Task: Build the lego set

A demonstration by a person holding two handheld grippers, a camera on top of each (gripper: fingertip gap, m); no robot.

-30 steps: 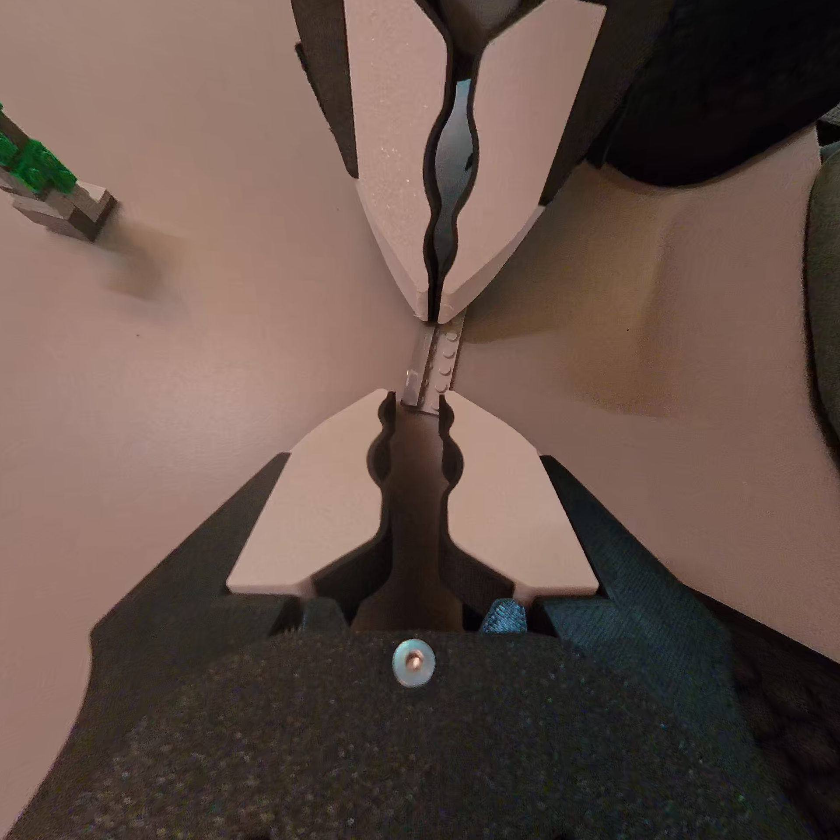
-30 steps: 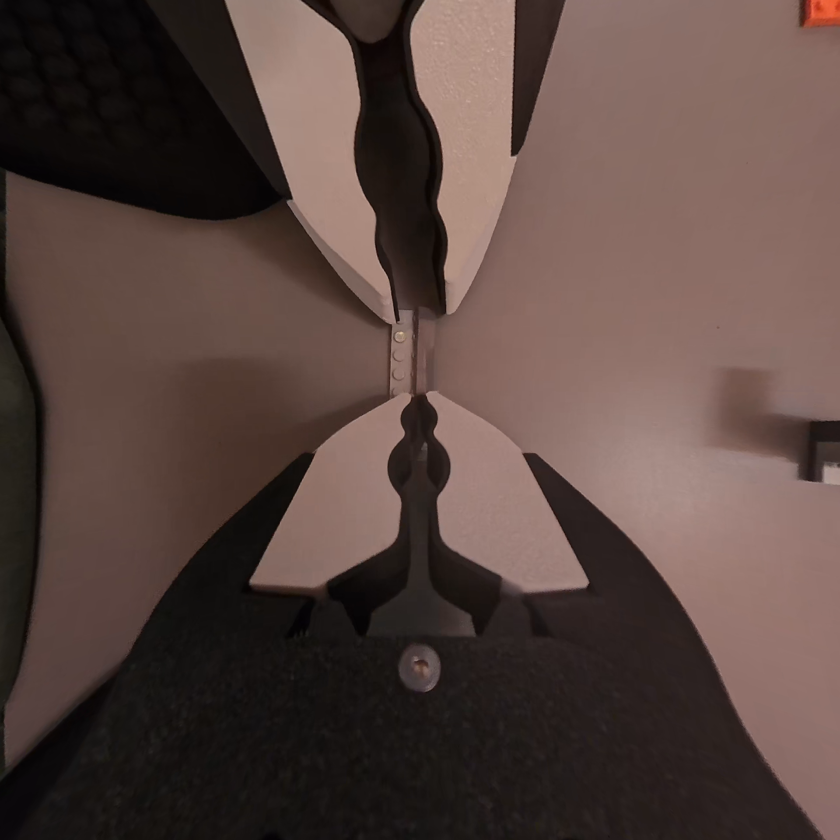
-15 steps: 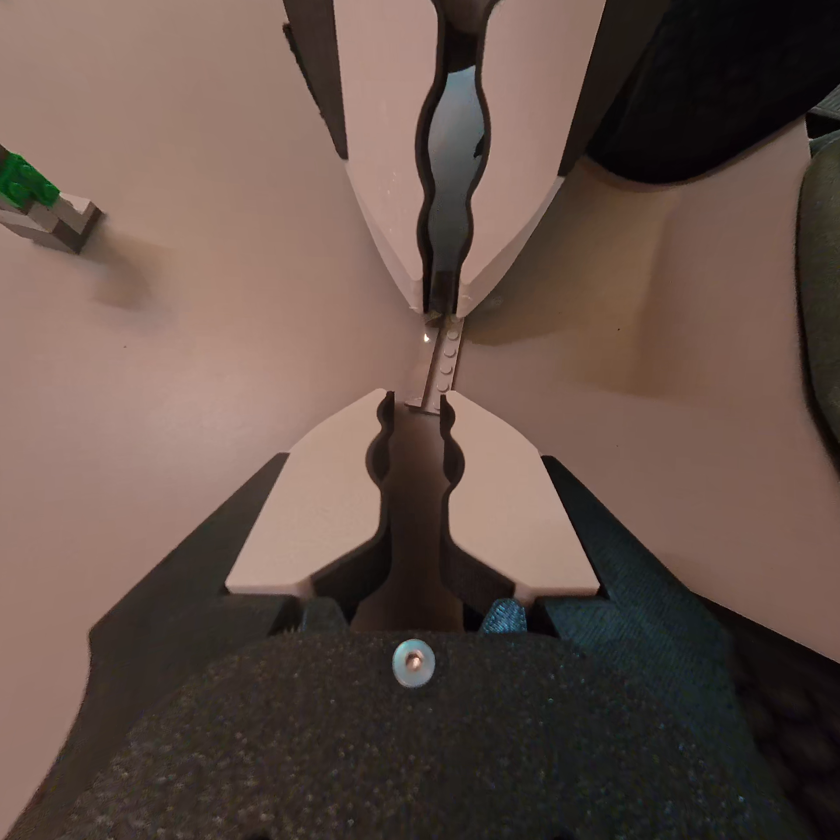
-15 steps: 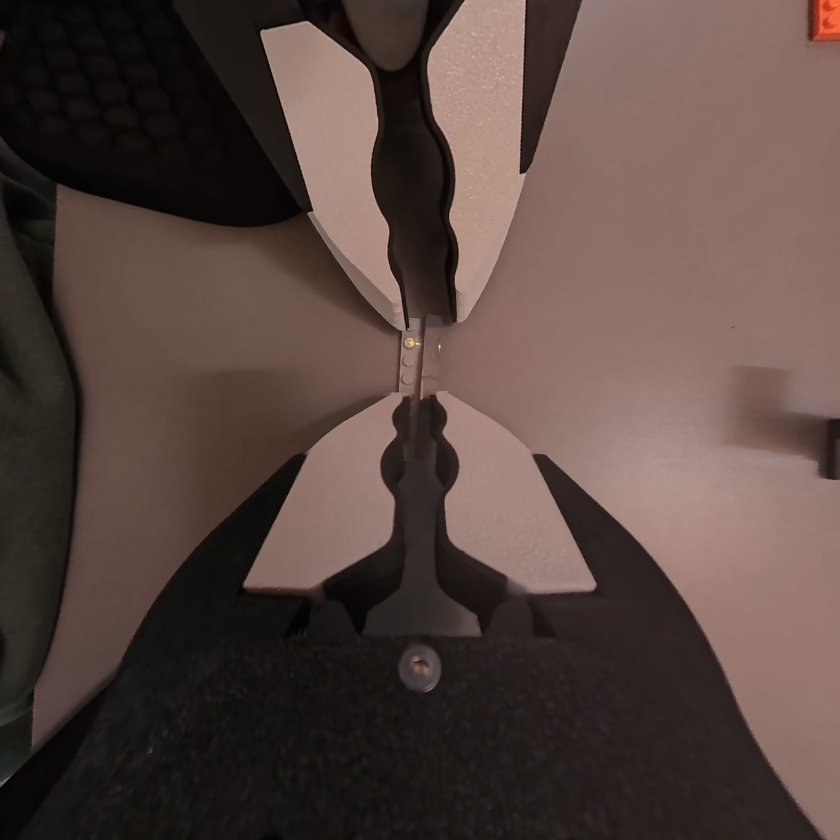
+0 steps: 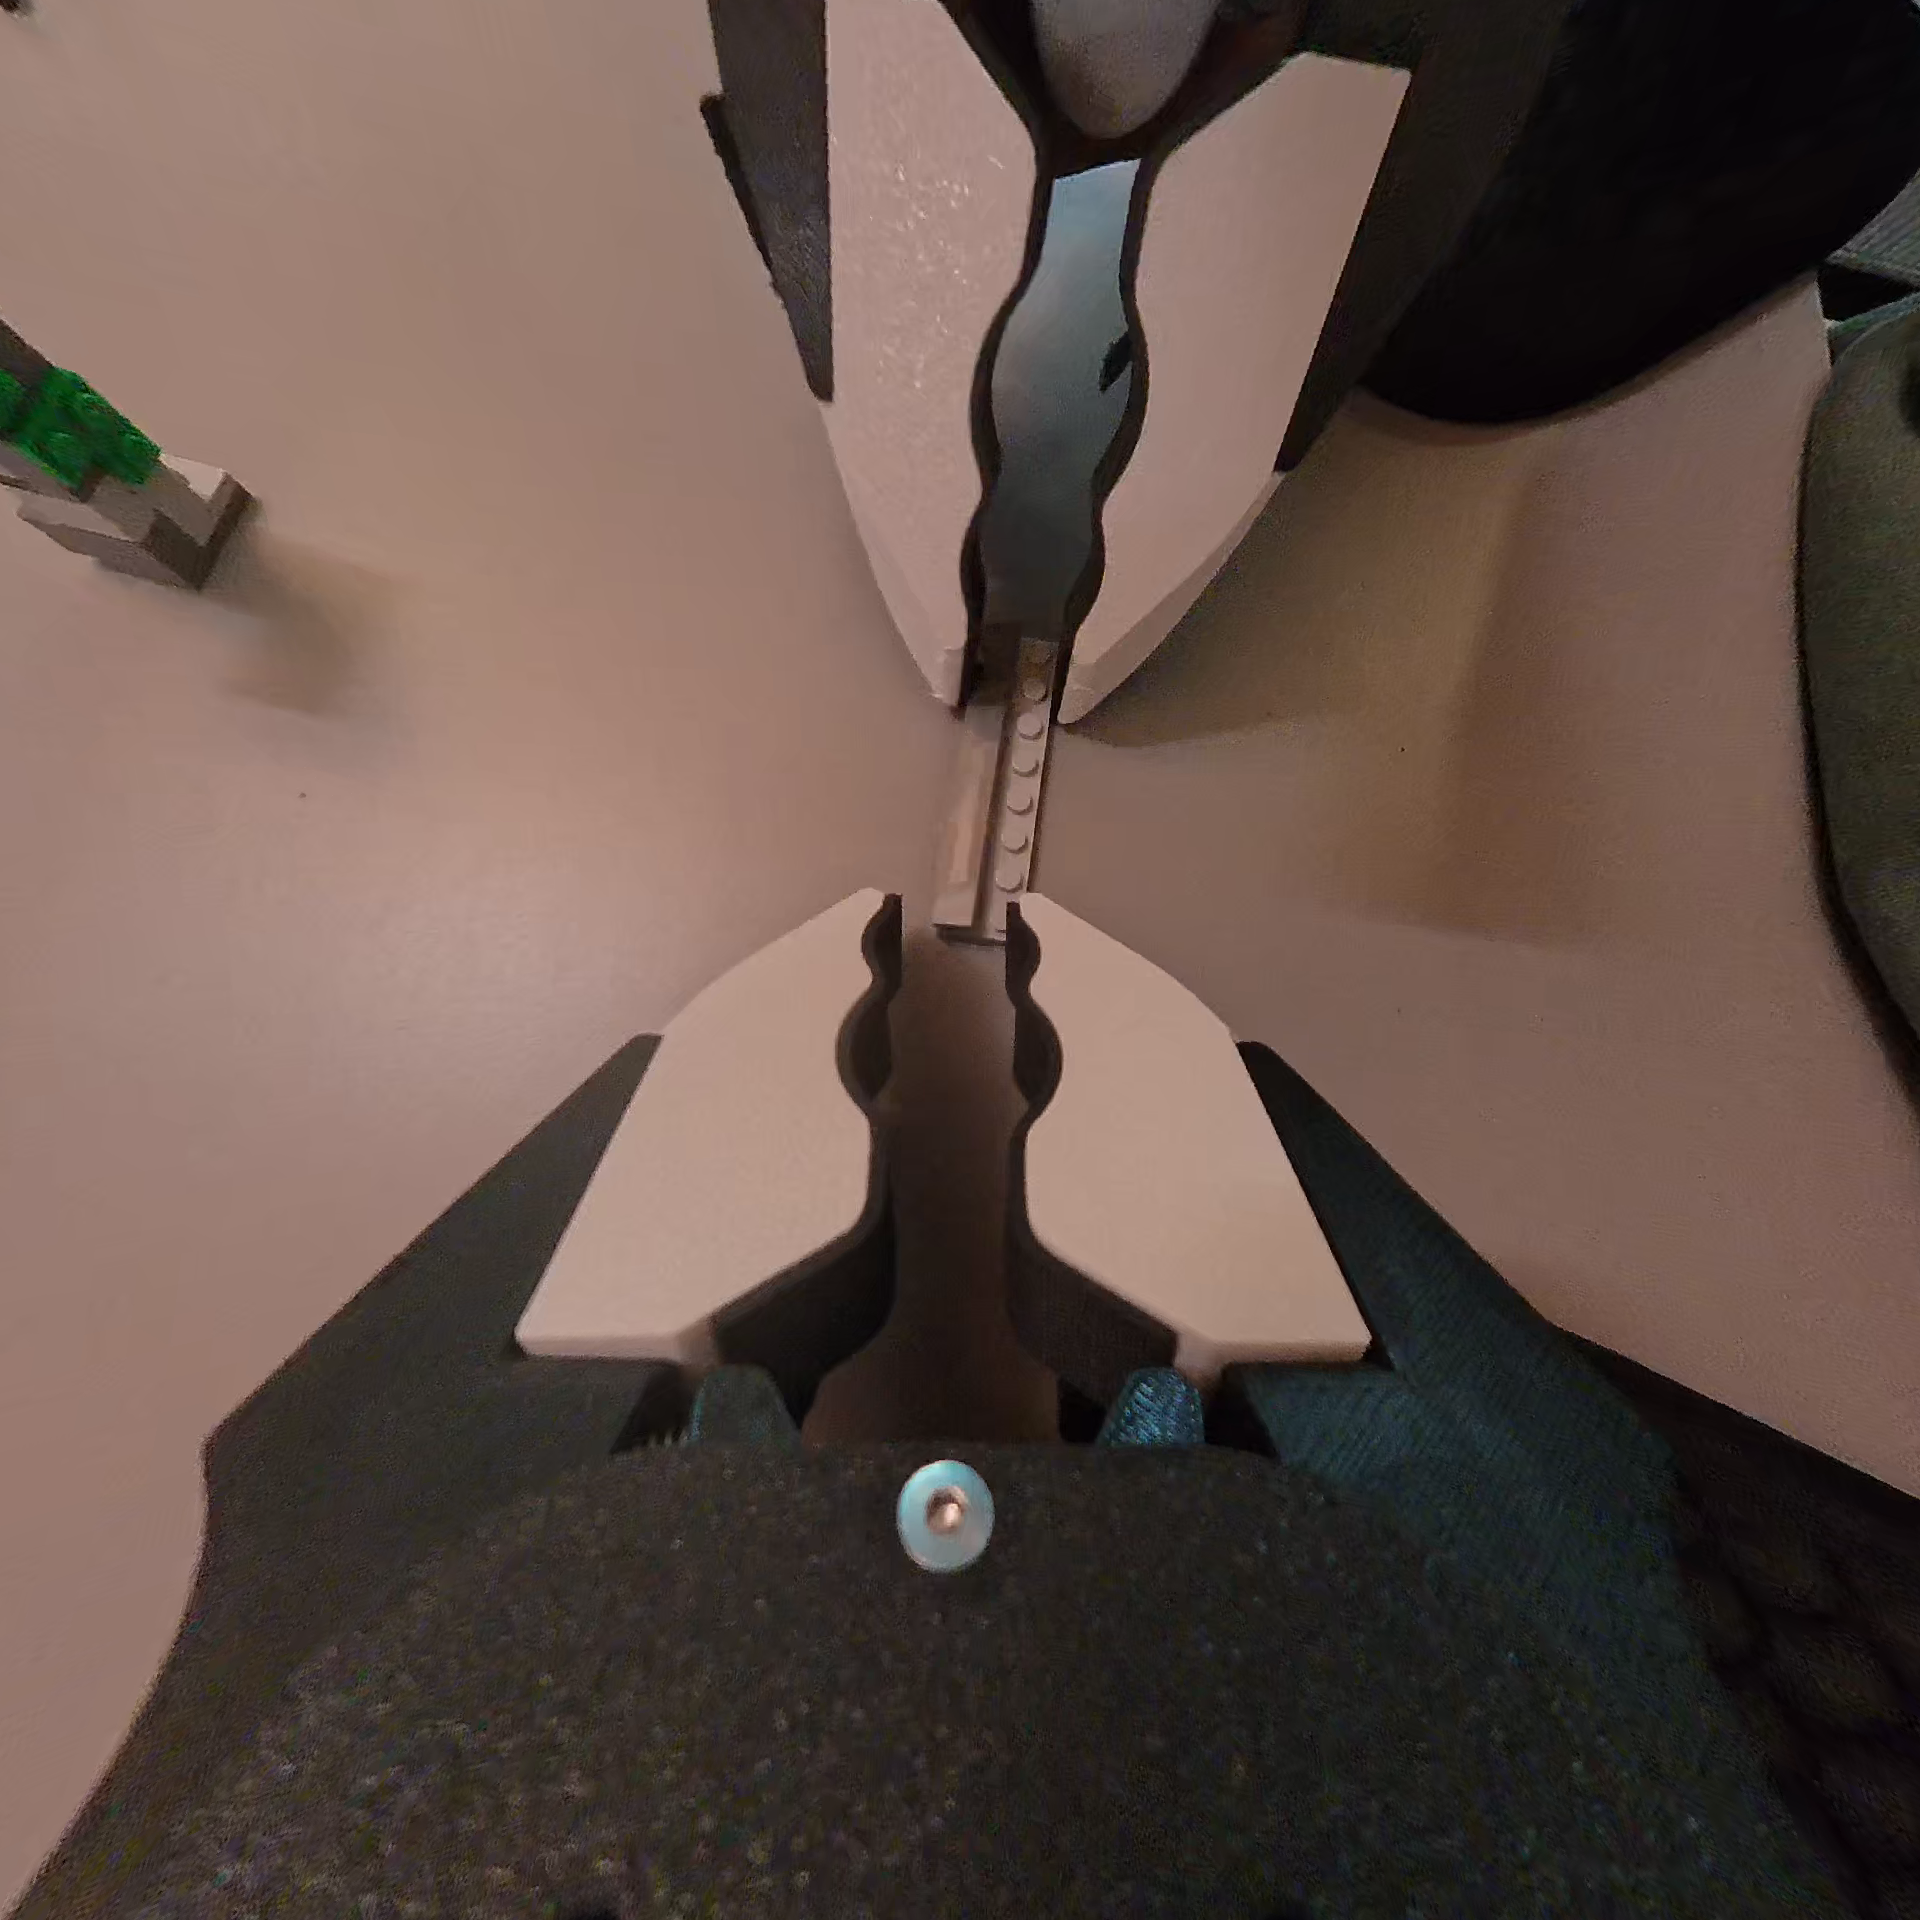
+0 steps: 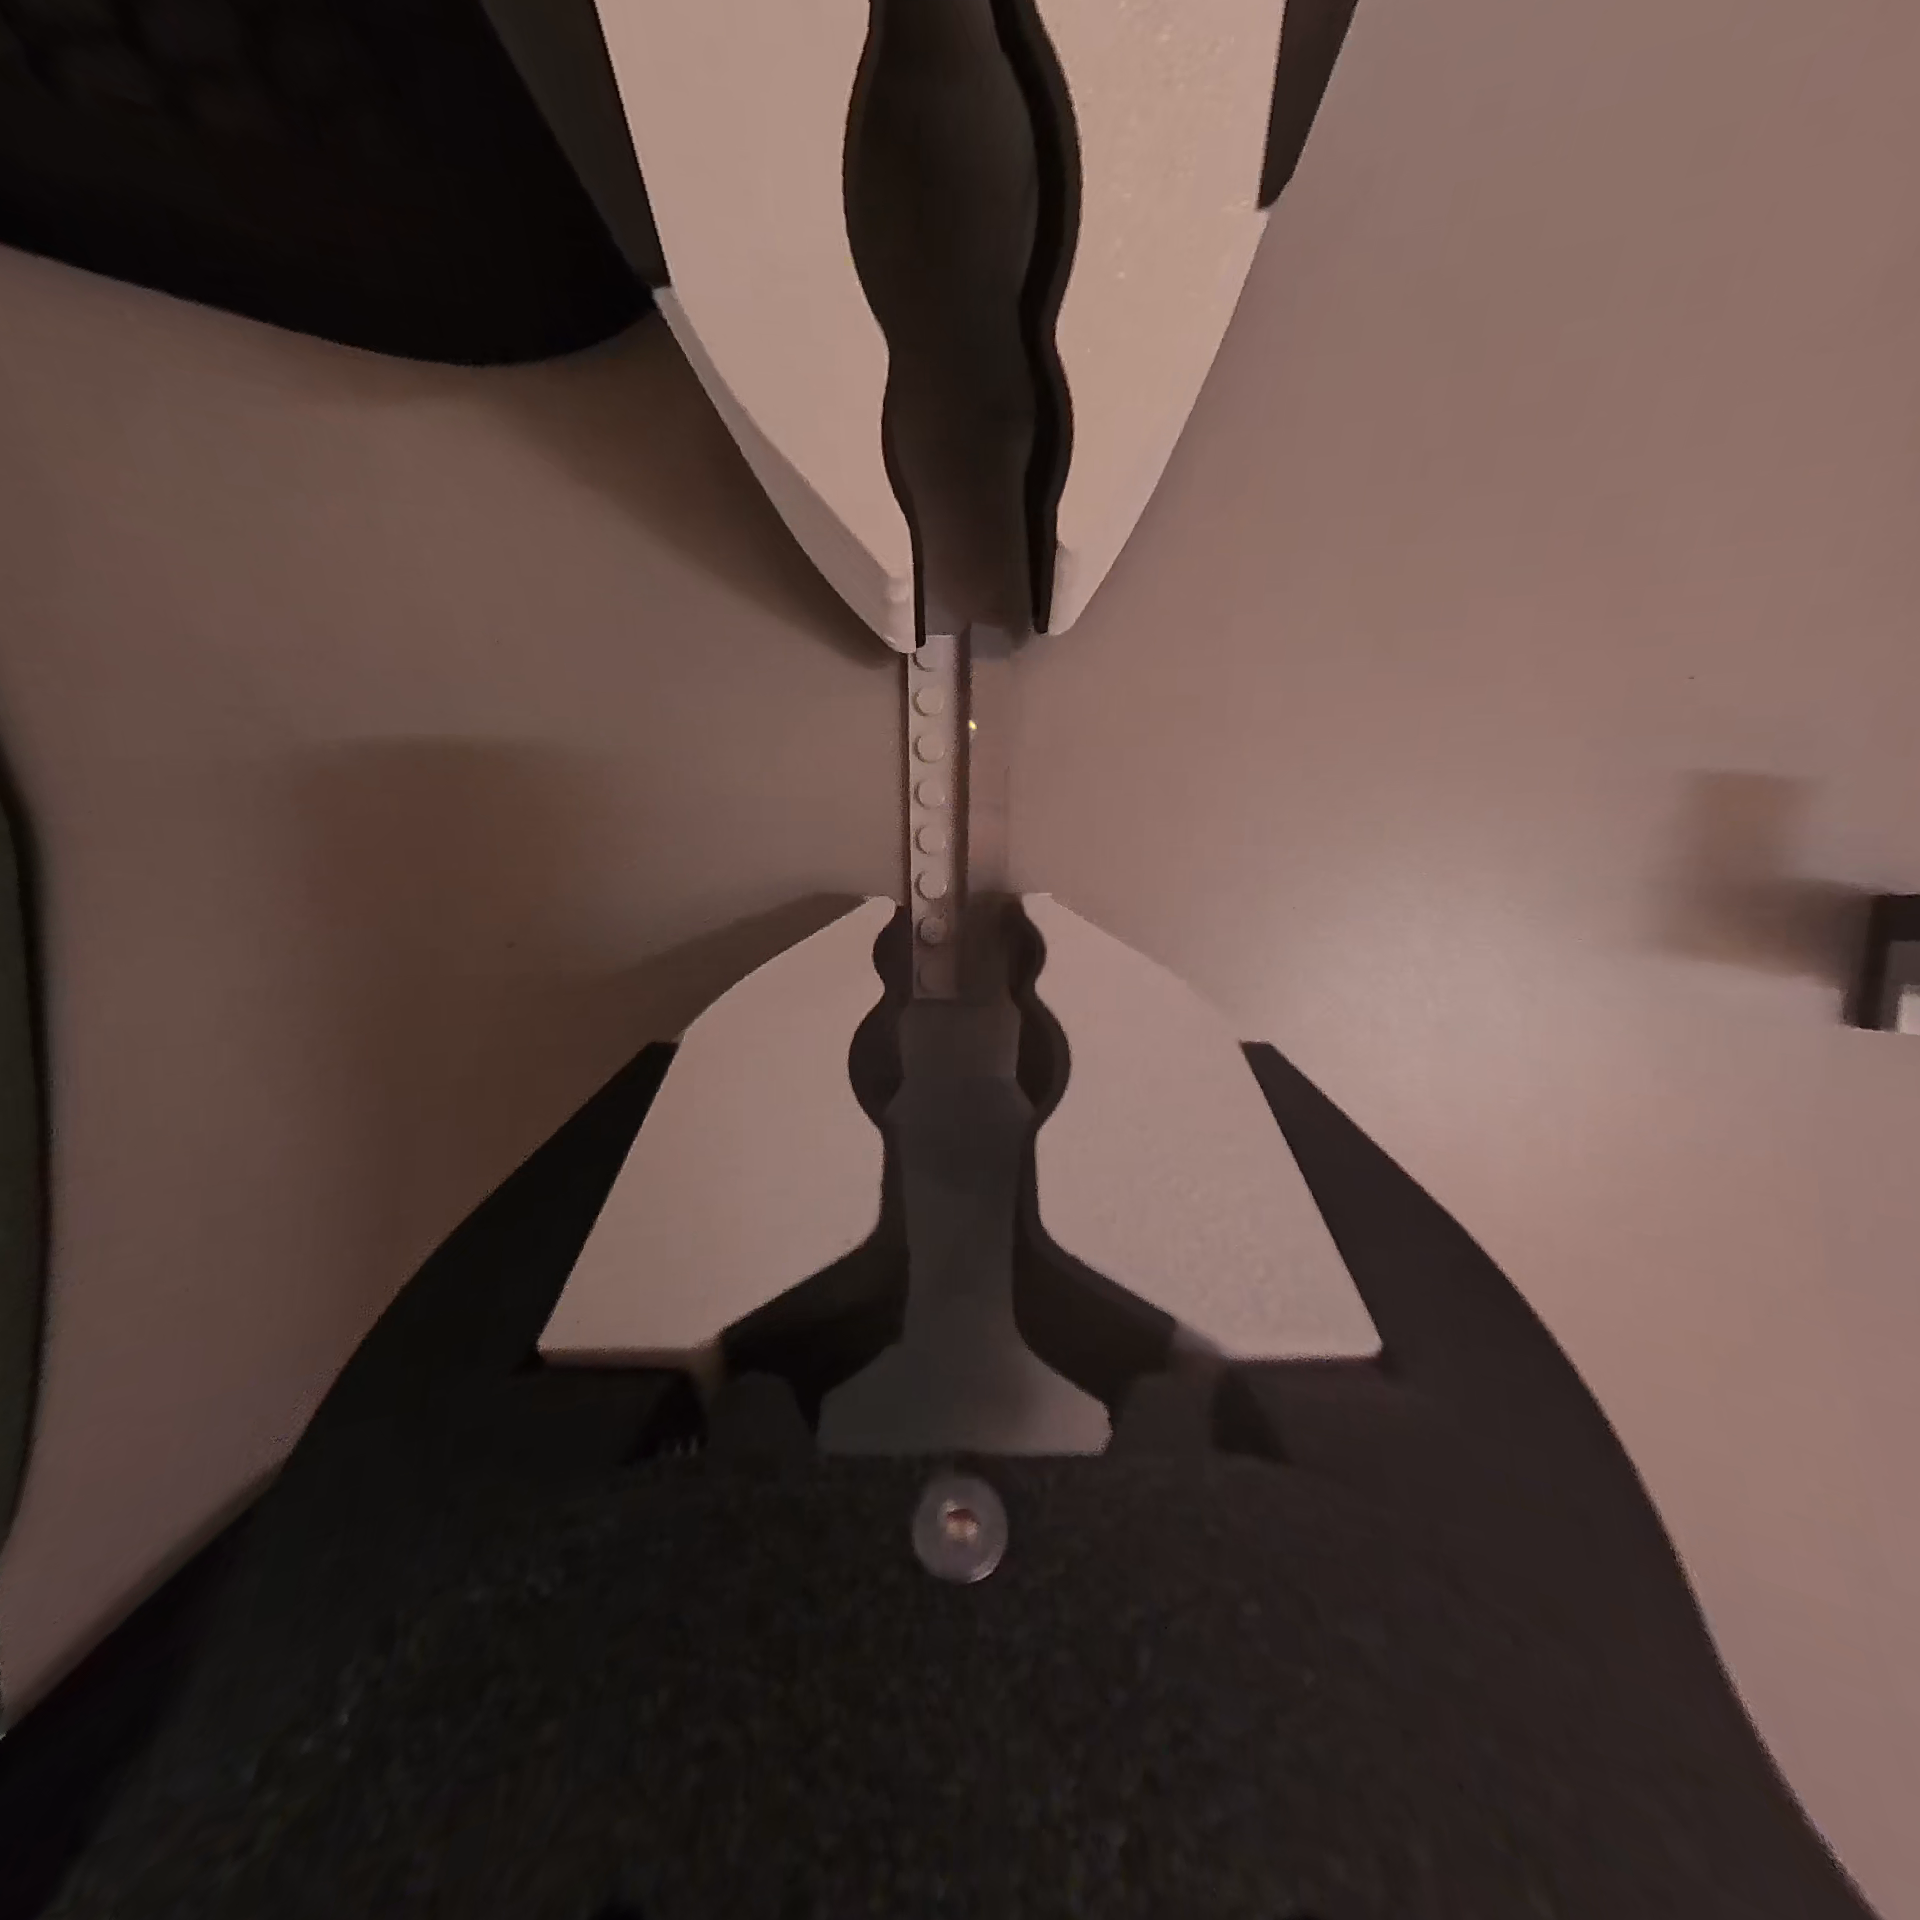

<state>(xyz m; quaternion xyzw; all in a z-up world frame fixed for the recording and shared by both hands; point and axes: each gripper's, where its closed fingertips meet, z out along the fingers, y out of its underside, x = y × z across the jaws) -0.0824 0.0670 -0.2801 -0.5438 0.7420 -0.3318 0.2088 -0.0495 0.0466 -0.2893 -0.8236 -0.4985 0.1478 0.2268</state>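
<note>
Long, narrow grey studded plate (image 5: pixel 1013 790) spanning the gap between two facing grippers, above a pale table (image 5: pixel 520 831). Left gripper (image 5: pixel 951 914) clamped on one end, right gripper (image 6: pixel 961 914) clamped on the other; small grey-and-green brick build (image 5: pixel 99 478) lying well apart at left

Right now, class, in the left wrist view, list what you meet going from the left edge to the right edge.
Green and grey lego build → long grey studded lego strip held between the two grippers → dark green fabric at the right edge.
</note>
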